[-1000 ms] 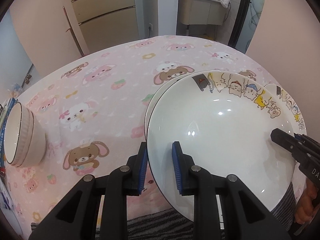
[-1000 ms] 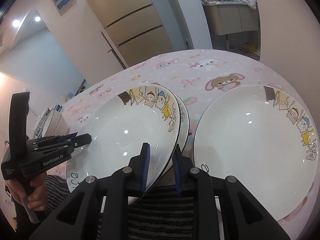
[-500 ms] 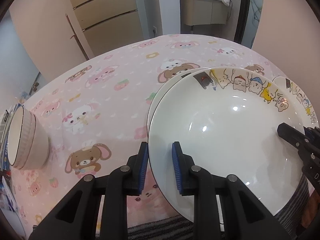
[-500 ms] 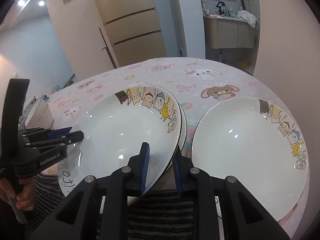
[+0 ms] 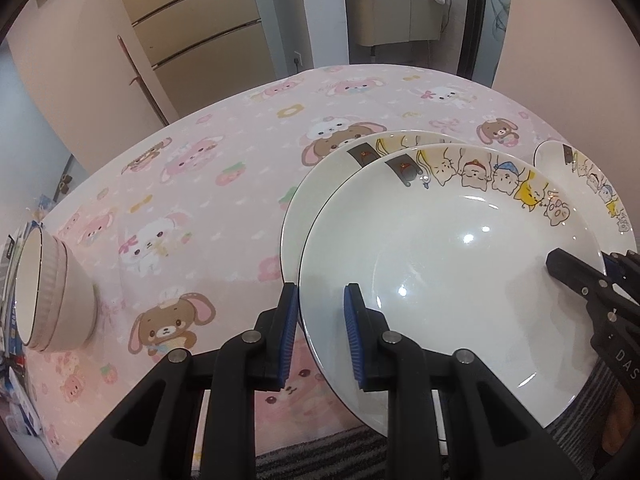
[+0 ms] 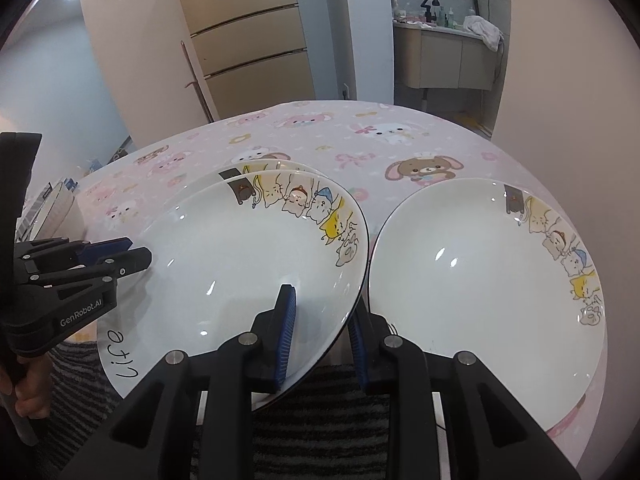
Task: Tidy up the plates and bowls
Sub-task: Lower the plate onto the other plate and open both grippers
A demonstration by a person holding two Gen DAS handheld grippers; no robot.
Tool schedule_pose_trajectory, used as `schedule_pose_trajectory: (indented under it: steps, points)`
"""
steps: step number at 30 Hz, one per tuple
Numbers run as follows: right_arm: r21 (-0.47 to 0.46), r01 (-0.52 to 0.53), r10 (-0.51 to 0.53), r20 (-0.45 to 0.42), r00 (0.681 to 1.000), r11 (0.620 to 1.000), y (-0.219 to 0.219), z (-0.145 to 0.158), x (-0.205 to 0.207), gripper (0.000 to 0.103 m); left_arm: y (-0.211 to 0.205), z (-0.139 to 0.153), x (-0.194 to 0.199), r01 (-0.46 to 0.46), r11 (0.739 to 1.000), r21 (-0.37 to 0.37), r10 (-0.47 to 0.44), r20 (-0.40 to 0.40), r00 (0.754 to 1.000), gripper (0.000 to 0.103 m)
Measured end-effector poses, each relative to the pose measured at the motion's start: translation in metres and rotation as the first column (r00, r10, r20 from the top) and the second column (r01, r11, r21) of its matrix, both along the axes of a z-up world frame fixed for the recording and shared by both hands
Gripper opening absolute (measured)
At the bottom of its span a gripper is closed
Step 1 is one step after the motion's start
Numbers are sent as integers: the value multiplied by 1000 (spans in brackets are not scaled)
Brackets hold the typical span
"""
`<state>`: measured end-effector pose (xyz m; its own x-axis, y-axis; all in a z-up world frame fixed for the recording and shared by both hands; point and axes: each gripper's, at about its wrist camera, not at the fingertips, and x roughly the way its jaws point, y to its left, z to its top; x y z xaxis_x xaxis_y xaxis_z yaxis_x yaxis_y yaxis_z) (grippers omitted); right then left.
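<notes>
Here the top plate (image 5: 448, 264) sits over a second plate (image 5: 320, 184) on the pink tablecloth (image 5: 208, 168), clamped at opposite rims by the left gripper (image 5: 320, 320) and right gripper (image 6: 320, 328). A third plate (image 6: 480, 280) lies just beside; a bowl (image 5: 52, 296) stands well apart.

the left two-finger gripper (image 5: 320, 320) is matte black plastic with ribbed blue pads (image 5: 289, 332) and round silver screws at its joints. the right two-finger gripper (image 6: 322, 334) matches it: same black links, blue pads (image 6: 285, 336). white lettering "genrobot.ai" marks the left one's side. bare fingers (image 6: 28, 404) wrap its handle.
</notes>
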<state>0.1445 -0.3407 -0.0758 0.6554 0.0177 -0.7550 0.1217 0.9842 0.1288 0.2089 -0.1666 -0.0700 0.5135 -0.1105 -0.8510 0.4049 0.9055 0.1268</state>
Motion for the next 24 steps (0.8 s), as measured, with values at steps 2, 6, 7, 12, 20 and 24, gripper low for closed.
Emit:
schedule_pose_trajectory:
  steps: [2,6,7,12,20,24]
  points:
    - [8,2,-2,-10,1000,1000,0,-1,0,27,3,1,-1,-2,1000,-19,1,-12,1000,21]
    - [12,8,-7,-20,1000,1000,2,-2,-2,28,10,2,-4,3,998,-58,-6,-49,999,22]
    - [13,10,-10,-24,1000,1000,3,-3,-2,28,11,1,-5,8,998,-64,-12,-65,998,23]
    - [54,1,3,-61,998,999,0,-1,0,29,13,1,-8,17,997,-77,-26,-113,993,24]
    - [116,-26,36,-87,996,993,-5,4,-6,29,16,3,-12,11,998,-68,-18,-108,994,24]
    - [102,-20,27,-75,997,995,-3,8,-13,29,18,4,-12,9,997,-79,-19,-123,992,24]
